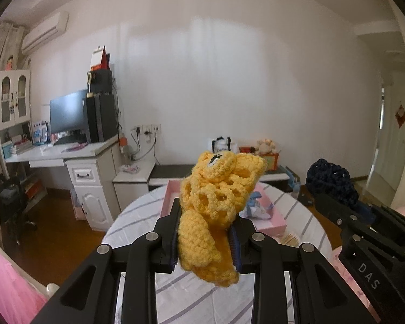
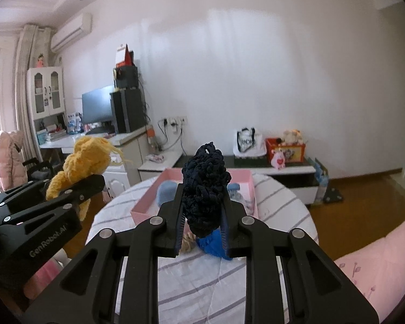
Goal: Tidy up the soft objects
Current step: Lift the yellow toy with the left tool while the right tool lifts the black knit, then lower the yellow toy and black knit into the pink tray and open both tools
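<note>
Each claw is clenched on a soft piece, the left claw (image 1: 206, 239) on a yellow crocheted toy (image 1: 216, 208) and the right claw (image 2: 202, 226) on a dark navy crocheted bundle (image 2: 205, 191), both held above the striped round table (image 2: 202, 275) just short of the open pink box (image 2: 145, 205), seemingly for dropping in.

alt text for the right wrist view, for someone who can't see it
The right gripper clamps a dark navy crocheted piece above a striped round table with a pink box. At left, the left gripper holds a yellow crocheted toy.
</note>
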{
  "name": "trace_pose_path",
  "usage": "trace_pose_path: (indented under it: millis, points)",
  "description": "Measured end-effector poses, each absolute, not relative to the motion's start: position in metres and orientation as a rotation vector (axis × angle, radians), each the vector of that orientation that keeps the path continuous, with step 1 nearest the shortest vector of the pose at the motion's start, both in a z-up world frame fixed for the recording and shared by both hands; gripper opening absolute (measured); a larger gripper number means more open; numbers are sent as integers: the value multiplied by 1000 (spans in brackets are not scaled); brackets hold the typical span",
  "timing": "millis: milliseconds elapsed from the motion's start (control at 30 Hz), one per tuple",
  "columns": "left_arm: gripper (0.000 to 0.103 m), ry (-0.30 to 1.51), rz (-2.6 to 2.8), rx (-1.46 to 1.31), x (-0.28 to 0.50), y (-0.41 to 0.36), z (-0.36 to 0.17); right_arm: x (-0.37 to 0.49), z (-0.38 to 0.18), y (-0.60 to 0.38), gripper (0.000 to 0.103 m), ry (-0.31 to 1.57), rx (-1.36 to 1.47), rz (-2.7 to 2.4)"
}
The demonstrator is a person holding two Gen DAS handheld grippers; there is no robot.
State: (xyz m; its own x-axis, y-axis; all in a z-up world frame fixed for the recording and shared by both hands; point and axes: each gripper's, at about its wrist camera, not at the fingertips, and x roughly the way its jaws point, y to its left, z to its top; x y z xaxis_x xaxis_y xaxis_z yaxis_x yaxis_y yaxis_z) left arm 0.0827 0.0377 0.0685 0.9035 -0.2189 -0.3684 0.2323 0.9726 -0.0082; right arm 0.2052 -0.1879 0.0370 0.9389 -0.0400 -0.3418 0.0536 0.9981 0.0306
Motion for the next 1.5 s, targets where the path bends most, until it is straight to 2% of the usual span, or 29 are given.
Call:
trace_pose_path:
  millis: [467,1000,1500]
  points:
    - [27,557,-233,56,196,2,66,268,-6,-211,20,504,80,-60]
    - [27,732,-236,78,381,-57,62,349,-54,-240,20,662,123,-88]
    - [27,853,-265,95,524,-81,37,412,-75,-243,22,750,128,-85]
